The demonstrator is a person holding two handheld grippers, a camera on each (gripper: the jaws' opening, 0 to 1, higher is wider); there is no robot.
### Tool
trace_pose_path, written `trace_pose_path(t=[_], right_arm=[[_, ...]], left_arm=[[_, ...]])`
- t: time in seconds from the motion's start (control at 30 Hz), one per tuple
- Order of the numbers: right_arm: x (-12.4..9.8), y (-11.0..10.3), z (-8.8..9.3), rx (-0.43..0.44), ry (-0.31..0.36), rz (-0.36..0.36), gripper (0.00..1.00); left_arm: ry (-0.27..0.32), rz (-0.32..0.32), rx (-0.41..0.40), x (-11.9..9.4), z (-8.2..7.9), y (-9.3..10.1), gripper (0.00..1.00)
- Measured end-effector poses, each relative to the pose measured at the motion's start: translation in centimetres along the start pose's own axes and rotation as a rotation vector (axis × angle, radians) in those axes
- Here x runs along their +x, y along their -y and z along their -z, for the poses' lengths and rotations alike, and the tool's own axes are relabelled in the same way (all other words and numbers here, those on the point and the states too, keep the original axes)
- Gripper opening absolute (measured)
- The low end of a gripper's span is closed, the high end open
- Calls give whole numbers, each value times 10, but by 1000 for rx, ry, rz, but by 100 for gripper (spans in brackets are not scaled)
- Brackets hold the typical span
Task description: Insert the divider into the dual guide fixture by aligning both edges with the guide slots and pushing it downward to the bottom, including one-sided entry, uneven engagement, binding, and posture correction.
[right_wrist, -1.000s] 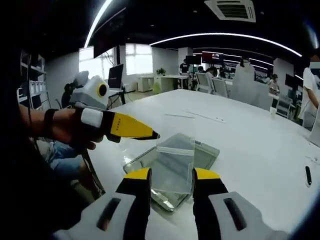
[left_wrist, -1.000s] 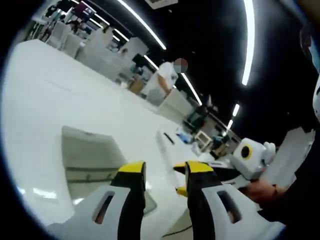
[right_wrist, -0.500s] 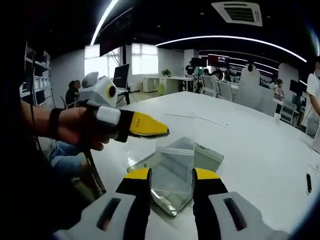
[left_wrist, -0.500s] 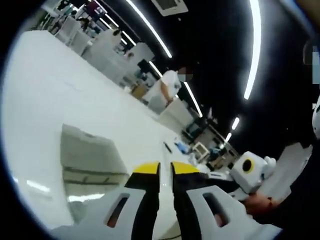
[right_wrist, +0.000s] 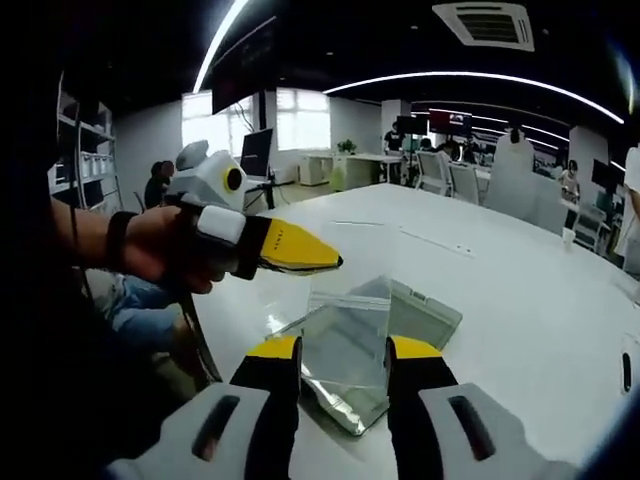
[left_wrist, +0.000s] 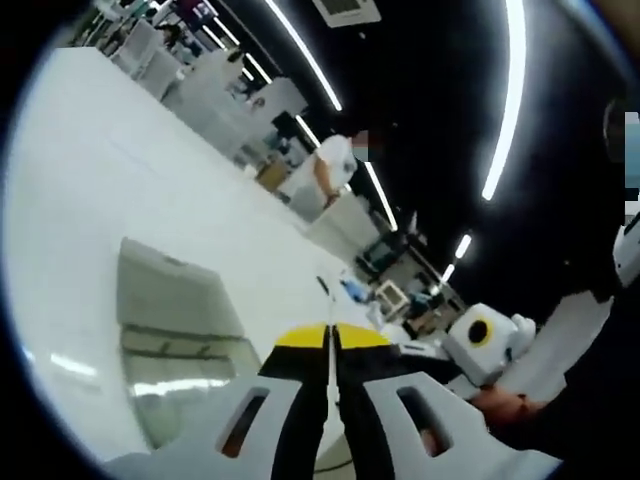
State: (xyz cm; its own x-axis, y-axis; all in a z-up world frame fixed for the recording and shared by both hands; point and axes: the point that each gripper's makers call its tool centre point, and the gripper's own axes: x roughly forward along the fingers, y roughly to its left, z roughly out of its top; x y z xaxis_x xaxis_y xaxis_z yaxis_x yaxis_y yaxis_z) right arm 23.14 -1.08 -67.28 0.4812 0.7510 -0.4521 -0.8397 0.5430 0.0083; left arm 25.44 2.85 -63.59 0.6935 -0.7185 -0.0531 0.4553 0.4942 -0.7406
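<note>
Divider (right_wrist: 346, 340), a clear sheet, is standing upright between the right gripper (right_wrist: 342, 352) jaws, which are clamping its two side edges, above the near end of the clear fixture (right_wrist: 420, 312) lying on the white table (right_wrist: 520, 290). None of it is sitting in a slot yet, so the whole insertion looks to be ahead. Left gripper (right_wrist: 325, 262) is hovering above the fixture with jaws pressed together on nothing.

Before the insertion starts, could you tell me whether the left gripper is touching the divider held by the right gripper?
Apart. In the right gripper view, the left gripper hovers above the divider's top edge with white table visible between.
</note>
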Motion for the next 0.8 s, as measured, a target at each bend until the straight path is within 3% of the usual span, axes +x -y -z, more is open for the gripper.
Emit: trace_pose_path(t=[0.23,0.37,0.57,0.8], right_arm=[[-1,-2,-12,77,62,-40,31],[2,-3,-14,83,62,-52,31],[-1,-9,-31,236,159,-110,28],[-2,-4,-30,315,178,-110,20]], left_arm=[[-11,-13,20,-8,0,-4,0],[-11,-10,8,-13,2,-4,0],[-25,14,-15,-15,6,0,0],[-11,50,-27,-16,6,7,0]])
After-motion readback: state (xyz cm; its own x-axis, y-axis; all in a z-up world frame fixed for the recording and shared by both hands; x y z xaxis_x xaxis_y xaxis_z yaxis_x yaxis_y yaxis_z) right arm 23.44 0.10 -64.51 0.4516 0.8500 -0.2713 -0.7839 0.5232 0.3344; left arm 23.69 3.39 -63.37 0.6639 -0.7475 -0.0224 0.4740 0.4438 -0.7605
